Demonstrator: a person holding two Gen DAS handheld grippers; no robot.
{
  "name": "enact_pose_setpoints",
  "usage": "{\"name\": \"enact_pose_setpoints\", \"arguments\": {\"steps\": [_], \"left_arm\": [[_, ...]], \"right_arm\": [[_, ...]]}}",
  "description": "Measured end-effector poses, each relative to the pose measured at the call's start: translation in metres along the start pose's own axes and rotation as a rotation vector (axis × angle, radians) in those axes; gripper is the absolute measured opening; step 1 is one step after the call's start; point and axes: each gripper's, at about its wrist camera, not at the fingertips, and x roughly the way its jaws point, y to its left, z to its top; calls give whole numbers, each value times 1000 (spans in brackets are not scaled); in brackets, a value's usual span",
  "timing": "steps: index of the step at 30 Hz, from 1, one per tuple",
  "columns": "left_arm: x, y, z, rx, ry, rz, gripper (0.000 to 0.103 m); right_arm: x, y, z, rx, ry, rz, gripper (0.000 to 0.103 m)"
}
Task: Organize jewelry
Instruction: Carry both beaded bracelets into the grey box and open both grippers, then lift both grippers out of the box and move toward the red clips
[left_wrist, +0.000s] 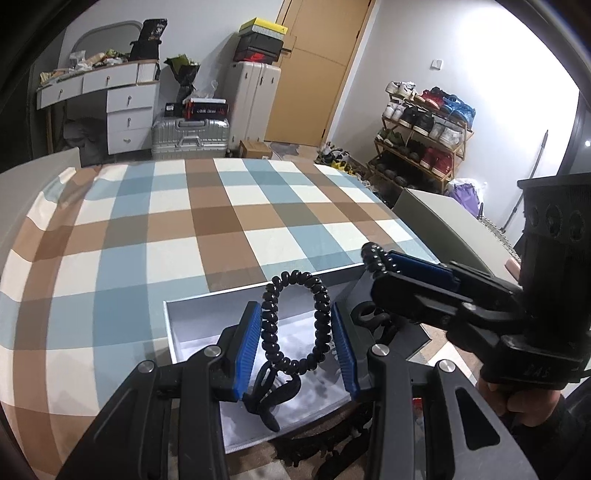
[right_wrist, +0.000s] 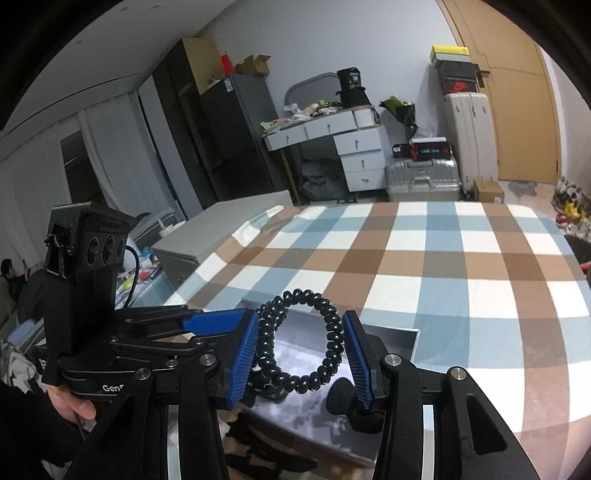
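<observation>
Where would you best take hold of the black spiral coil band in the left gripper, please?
Grip the black spiral coil band across its ring, one pad on each outer side, coming in from its lower end as the left gripper does. The ring stands upright with an open middle, so its opposite sides suit the pads.

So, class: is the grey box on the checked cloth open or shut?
Open. The box has no lid on it, and its pale inside shows, with black hair clips lying in it.

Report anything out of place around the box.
Some black pieces lie outside the open box, against its near edge, while a claw clip sits inside. They look like strays, though they are too dark to identify.
</observation>
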Motion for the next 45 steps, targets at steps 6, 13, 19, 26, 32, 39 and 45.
{"name": "enact_pose_setpoints", "arguments": {"steps": [6, 13, 19, 26, 32, 39, 45], "left_arm": [[10, -3, -3, 10, 27, -13, 33], [18, -3, -2, 22, 44, -15, 33], [19, 0, -2, 26, 0, -25, 46], [11, 6, -3, -14, -45, -14, 75], [-8, 7, -6, -25, -94, 35, 75], [-29, -4, -9, 2, -150, 84, 75], [-42, -9, -11, 19, -190, 120, 76]], "right_arm": [[12, -11, -5, 34, 43, -10, 45], [20, -17, -8, 57, 70, -21, 49], [15, -21, -5, 76, 34, -29, 59], [-9, -19, -4, 88, -39, -35, 85], [-34, -13, -5, 93, -83, -59, 89], [-54, -2, -8, 72, -105, -85, 92], [-70, 11, -12, 50, -125, -99, 93]]}}
